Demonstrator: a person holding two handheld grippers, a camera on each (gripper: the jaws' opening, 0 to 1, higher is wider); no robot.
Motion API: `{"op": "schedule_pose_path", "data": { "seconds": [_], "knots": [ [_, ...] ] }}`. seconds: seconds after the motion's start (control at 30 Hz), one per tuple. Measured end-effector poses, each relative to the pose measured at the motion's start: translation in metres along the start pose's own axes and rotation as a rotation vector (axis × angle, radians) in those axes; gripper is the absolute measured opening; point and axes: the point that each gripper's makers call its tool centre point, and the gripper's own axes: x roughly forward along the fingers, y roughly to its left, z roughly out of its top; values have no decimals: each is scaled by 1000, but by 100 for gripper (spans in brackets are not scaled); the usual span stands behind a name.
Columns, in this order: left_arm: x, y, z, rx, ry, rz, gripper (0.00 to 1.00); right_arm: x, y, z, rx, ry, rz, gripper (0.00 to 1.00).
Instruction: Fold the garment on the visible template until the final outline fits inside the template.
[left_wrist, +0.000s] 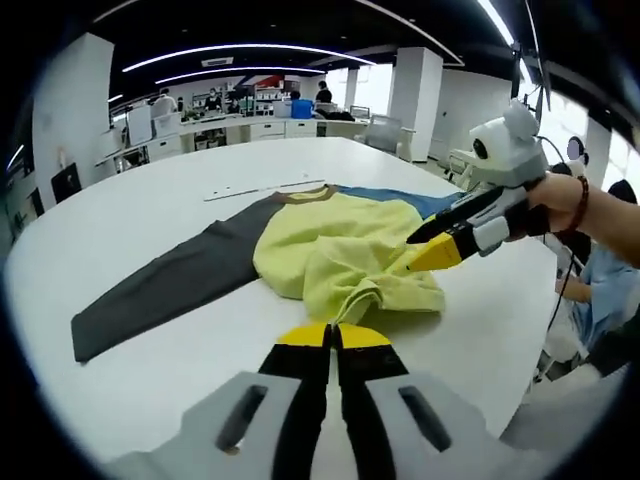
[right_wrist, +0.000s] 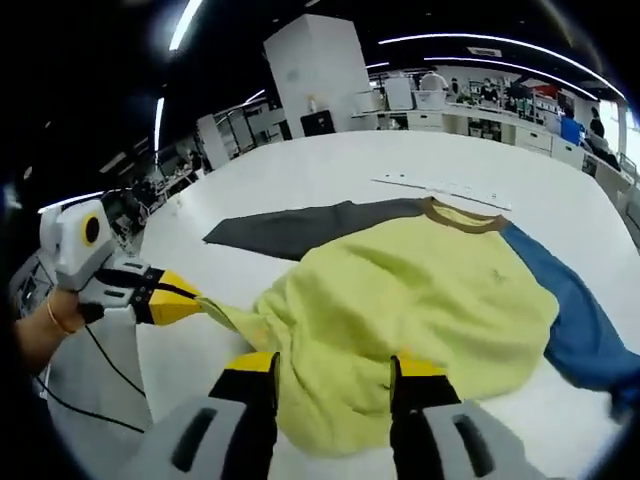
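Here the yellow-bodied fabric garment (right_wrist: 420, 300), with one grey and one blue sleeve, lies bunched on the white table (left_wrist: 150, 380). The left gripper (left_wrist: 333, 335) is pressed together, pinching the hem. The right gripper (right_wrist: 335, 368) stands spread over the cloth.

The garment (left_wrist: 340, 250) is a yellow top with a brown collar, one dark grey sleeve and one blue sleeve, lying on the white table (left_wrist: 150, 220). Its yellow body is bunched just ahead of both tongs; the grey sleeve lies flat and outstretched, the blue sleeve opposite.

white table (left_wrist: 180, 200), garment (left_wrist: 330, 250), perhaps a strip (left_wrist: 262, 188)
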Motion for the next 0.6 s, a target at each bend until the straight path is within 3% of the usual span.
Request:
{"op": "schedule_pose_path", "data": {
  "seconds": [0.3,0.6],
  "knots": [
    [-2,1,-4,-1,13,6,0,-20,-28,-28,77,11,-90,42],
    [-5,5,0,15,13,16,0,-12,-37,-40,164,-11,-116,36]
  ]
}}
